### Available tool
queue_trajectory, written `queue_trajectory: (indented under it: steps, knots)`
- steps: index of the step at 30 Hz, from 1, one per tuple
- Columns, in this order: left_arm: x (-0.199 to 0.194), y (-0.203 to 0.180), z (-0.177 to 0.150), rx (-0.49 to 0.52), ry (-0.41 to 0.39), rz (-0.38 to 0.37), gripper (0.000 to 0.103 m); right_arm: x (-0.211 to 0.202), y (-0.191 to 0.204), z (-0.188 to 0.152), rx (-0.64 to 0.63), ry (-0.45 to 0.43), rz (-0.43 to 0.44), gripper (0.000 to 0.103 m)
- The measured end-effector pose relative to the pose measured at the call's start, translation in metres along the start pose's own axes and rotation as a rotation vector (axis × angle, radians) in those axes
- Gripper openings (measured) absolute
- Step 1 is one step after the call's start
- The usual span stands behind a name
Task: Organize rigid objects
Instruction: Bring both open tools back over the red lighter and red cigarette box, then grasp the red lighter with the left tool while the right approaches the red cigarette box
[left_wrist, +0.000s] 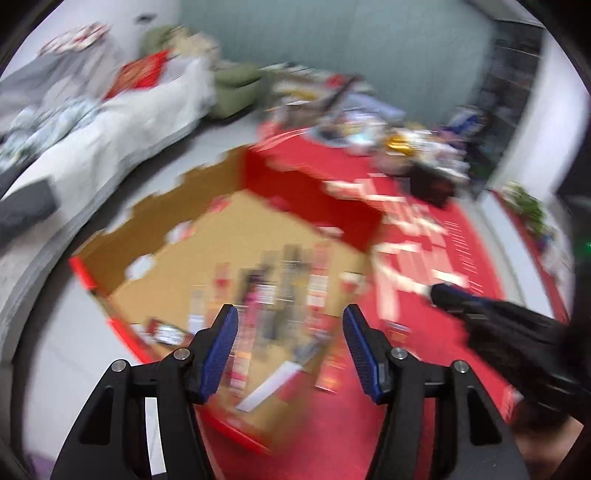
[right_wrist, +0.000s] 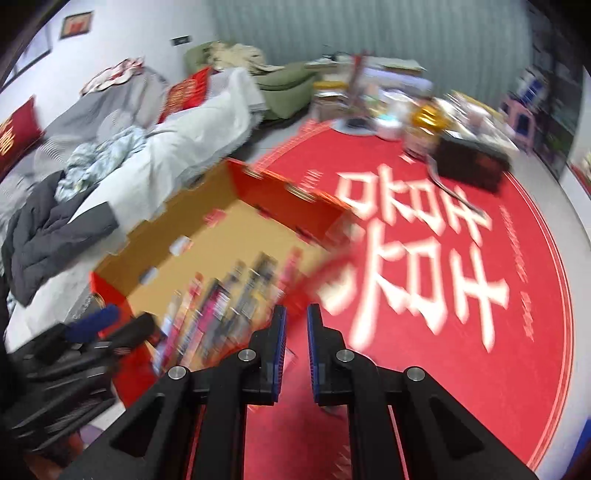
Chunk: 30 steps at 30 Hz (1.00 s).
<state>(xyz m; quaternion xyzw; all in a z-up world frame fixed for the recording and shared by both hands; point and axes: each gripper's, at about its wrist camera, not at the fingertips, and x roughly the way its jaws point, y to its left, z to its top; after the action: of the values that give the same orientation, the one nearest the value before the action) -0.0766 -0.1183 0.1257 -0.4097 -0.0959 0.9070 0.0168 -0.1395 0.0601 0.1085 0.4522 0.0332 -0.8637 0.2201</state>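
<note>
An open red cardboard box (left_wrist: 310, 177) with a brown inside lies on the round red rug; it also shows in the right wrist view (right_wrist: 273, 188). Several flat packaged items (left_wrist: 280, 295) lie in a row on its floor, also seen in the right wrist view (right_wrist: 229, 299). My left gripper (left_wrist: 290, 321) is open and empty above the box's near part. My right gripper (right_wrist: 296, 317) has its jaws close together, with a blurred red streak (right_wrist: 325, 269) just beyond the tips; whether it holds it is unclear. The right gripper also shows in the left wrist view (left_wrist: 454, 295), and the left gripper in the right wrist view (right_wrist: 99, 321).
A bed with grey and white bedding (right_wrist: 110, 147) stands to the left. A green armchair (right_wrist: 280, 85) sits at the back. Cluttered items and a black box (right_wrist: 469, 166) lie at the rug's far edge. The rug (right_wrist: 480, 314) carries large white characters.
</note>
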Motion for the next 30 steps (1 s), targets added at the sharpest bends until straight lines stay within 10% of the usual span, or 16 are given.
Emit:
queue_trajectory:
  steps: [4,14,30]
  knots:
    - [-0.004,-0.052,-0.033,0.121,0.012,-0.109,0.063,0.002,-0.028,-0.029,0.04,0.044,-0.029,0.012]
    - [0.083,-0.058,-0.07,0.122,0.146,0.112,0.053,-0.001,-0.047,-0.055,0.021,0.028,-0.038,0.012]
    - [0.119,-0.047,-0.058,0.105,0.171,0.119,0.053,0.018,-0.062,-0.063,0.06,0.04,0.043,0.012]
